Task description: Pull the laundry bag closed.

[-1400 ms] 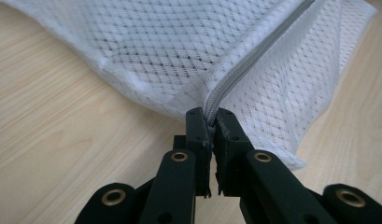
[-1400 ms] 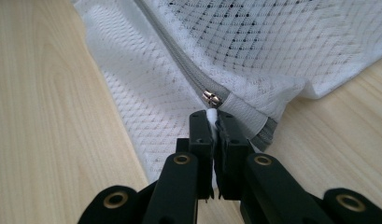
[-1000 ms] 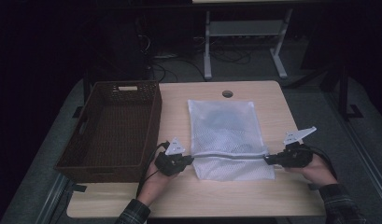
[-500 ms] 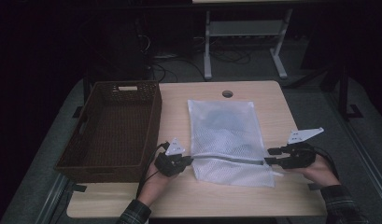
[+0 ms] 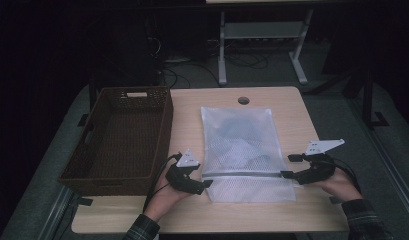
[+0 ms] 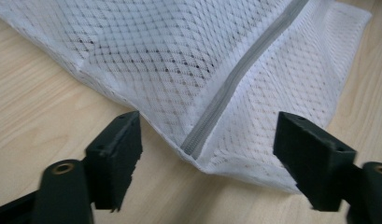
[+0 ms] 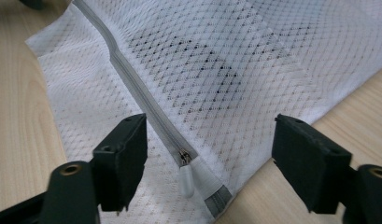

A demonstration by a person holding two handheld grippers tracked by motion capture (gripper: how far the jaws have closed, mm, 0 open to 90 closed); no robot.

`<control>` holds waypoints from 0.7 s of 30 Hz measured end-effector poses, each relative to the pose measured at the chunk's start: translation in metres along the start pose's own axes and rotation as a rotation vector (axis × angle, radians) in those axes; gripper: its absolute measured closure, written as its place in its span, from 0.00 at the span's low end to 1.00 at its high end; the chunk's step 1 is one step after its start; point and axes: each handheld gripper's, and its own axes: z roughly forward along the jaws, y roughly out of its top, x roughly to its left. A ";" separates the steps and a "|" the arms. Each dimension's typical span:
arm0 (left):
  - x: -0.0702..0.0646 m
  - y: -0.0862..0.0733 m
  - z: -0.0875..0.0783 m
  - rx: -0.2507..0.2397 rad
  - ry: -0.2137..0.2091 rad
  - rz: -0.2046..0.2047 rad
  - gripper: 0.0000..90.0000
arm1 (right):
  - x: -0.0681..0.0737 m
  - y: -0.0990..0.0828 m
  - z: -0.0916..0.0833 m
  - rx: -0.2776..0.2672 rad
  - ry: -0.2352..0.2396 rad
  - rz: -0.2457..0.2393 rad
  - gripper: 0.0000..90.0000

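A white mesh laundry bag (image 5: 242, 150) lies flat on the wooden table (image 5: 192, 212), with something dark inside it. Its grey zipper (image 5: 242, 174) runs across the near end. My left gripper (image 5: 204, 177) rests at the zipper's left end, and its jaws have just been opening. In the left gripper view the bag's corner (image 6: 198, 154) lies between the spread jaws of the left gripper (image 6: 208, 135), untouched. My right gripper (image 5: 288, 166) is at the right end, and its jaws have also just been opening. The zipper pull (image 7: 186, 179) lies free between the jaws of the right gripper (image 7: 209, 135).
A brown woven basket (image 5: 164, 130) stands empty on the table's left side, right beside my left hand. A round cable hole (image 5: 243, 100) sits at the table's far edge. A metal desk frame (image 5: 262, 35) and cables are on the dark floor beyond.
Both grippers have opened and let go of the bag's zipper ends. The right one opened first, then the left. The near end of the bag now lies slack on the table.
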 end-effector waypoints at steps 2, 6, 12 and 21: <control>-0.002 0.000 -0.001 0.005 -0.004 0.004 0.21 | 0.004 -0.001 0.000 -0.003 -0.011 -0.001 0.24; -0.006 -0.003 -0.006 0.018 -0.010 0.011 0.17 | 0.009 -0.007 -0.002 -0.008 -0.039 0.000 0.20; -0.011 -0.013 -0.012 0.029 0.001 0.023 0.16 | 0.018 -0.021 -0.011 -0.023 -0.079 0.019 0.17; -0.021 -0.028 -0.020 0.023 0.009 0.032 0.16 | 0.036 -0.045 -0.021 -0.018 -0.138 0.031 0.15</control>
